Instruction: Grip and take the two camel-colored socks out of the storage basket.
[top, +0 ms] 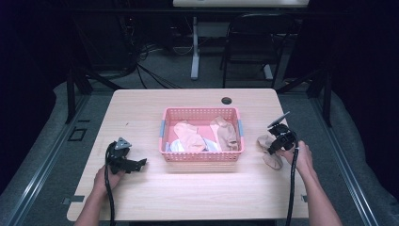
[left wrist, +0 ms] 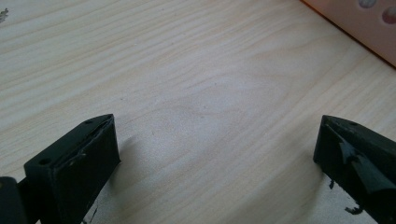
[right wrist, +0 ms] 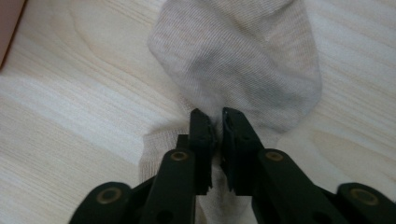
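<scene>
While socks (top: pixel 190 138) fill the pink basket (top: pixel 201 156), another sock (right wrist: pixel 238 60) lies outside.

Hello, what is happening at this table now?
A person holds a tool in each hand. The right tool pinches a beige sock lying on the table, right of the pink basket that holds more socks. The left tool rests open on the table, left of the basket.
</scene>
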The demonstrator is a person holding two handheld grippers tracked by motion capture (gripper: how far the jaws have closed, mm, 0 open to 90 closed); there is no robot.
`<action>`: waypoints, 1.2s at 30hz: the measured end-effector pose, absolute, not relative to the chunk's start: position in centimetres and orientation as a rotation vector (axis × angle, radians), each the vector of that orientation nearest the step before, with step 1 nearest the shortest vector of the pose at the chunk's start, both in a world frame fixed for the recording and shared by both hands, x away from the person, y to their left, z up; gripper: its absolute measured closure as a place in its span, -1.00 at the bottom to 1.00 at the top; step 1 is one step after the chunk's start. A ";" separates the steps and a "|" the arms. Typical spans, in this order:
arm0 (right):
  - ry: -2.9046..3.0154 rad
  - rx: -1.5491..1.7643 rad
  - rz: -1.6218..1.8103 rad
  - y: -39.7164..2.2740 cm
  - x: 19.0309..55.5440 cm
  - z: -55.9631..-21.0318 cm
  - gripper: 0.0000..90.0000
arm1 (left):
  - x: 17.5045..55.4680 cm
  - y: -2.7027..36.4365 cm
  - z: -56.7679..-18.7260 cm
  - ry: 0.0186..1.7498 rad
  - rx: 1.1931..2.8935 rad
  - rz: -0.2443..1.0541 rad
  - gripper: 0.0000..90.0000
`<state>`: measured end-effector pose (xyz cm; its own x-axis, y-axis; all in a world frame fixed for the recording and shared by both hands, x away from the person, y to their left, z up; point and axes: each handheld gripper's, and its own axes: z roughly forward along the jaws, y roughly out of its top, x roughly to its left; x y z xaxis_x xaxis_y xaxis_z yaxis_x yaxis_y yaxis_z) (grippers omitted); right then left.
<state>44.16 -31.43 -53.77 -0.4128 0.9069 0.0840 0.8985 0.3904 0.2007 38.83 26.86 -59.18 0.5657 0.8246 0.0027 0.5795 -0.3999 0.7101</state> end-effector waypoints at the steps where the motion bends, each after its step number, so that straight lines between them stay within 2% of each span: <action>1: 2.585 1.683 0.329 -31.4 44.2 -53.8 0.65 | 38.8 26.9 -59.2 1.119 2.126 0.469 -1.00; 5: 2.543 1.697 0.366 -31.6 44.1 -53.3 0.14 | 38.8 26.9 -59.2 1.118 2.127 0.470 -1.00; 9: 2.501 1.694 0.449 -32.1 43.8 -51.8 -0.27 | 38.8 26.9 -59.2 1.119 2.127 0.469 -1.00; 15: 2.490 1.673 0.484 -32.5 43.2 -49.5 -0.67 | 38.8 26.9 -59.2 1.118 2.127 0.469 -1.00; 24: 2.501 1.635 0.483 -32.3 42.4 -47.0 -0.95 | 38.8 26.9 -59.2 1.119 2.126 0.470 -1.00; 36: 2.540 1.566 0.493 -31.3 42.3 -45.7 -0.95 | 38.8 26.9 -59.2 1.119 2.126 0.469 -1.00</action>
